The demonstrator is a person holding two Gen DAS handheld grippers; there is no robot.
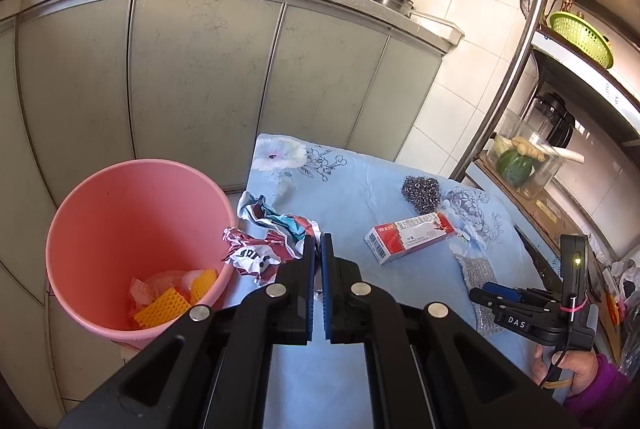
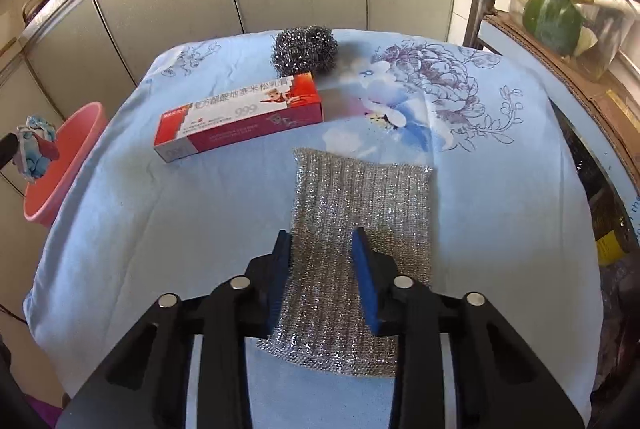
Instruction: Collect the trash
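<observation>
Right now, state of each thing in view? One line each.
Left claw: shut on the wrapper.
Wrapper: crumpled, held beside the bucket rim, not dropped.
Bucket: upright, some trash already inside.
Right claw: jaws either side of the pad, grip unclear.
Pad: flat on the cloth.
Box: closed, lying flat.
Steel wool: loose on the cloth, untouched.

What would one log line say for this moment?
left tool: shut on crumpled wrapper | right tool: astride silver scouring pad | pink bin: beside table
</observation>
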